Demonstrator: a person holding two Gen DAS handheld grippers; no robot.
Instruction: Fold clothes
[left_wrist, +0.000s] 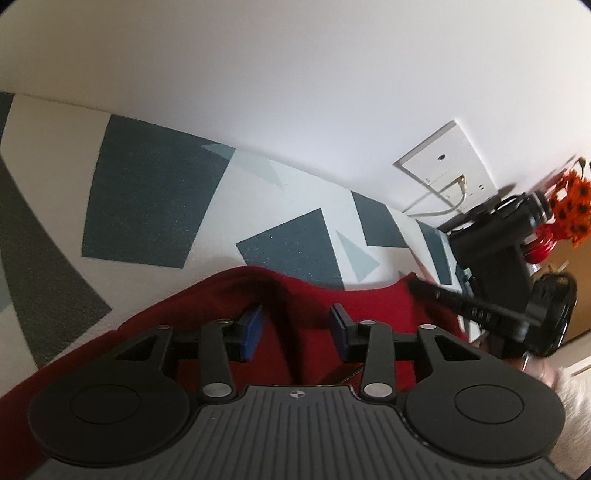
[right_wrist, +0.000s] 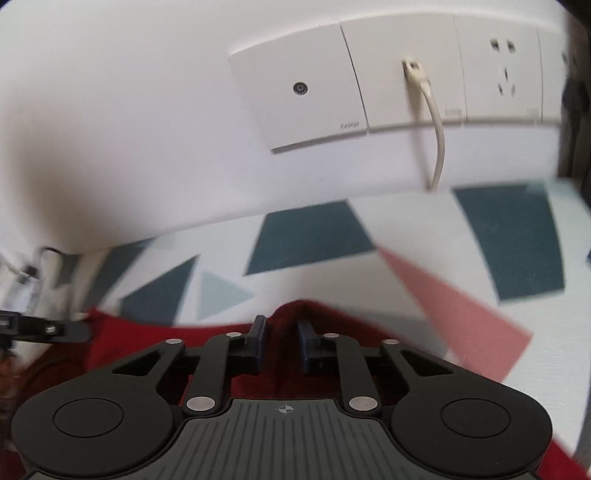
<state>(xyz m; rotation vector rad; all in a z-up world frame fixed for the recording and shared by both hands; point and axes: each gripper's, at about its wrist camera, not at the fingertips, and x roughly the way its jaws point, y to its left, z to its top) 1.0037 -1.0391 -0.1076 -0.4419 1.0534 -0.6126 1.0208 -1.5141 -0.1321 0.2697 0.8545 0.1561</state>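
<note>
A dark red garment (left_wrist: 369, 310) lies on a table under a white cloth printed with grey-blue shapes (left_wrist: 147, 192). My left gripper (left_wrist: 295, 325) hangs over the garment near its far edge. Its blue pads (left_wrist: 251, 332) stand apart and press on nothing, with a crease of red fabric below the gap. In the right wrist view, my right gripper (right_wrist: 282, 332) is shut on a raised ridge of the red garment (right_wrist: 291, 314) at its far edge. The right gripper (left_wrist: 421, 286) also shows at the garment's right corner in the left wrist view. The left gripper's finger (right_wrist: 70, 330) appears at the red edge on the left.
A white wall rises just behind the table. It carries a row of socket plates (right_wrist: 299, 88) with a pale cable (right_wrist: 436, 125) plugged in. Orange flowers (left_wrist: 572, 206) and a red object (left_wrist: 545, 240) stand at the far right. A pink patch (right_wrist: 461, 306) marks the tablecloth.
</note>
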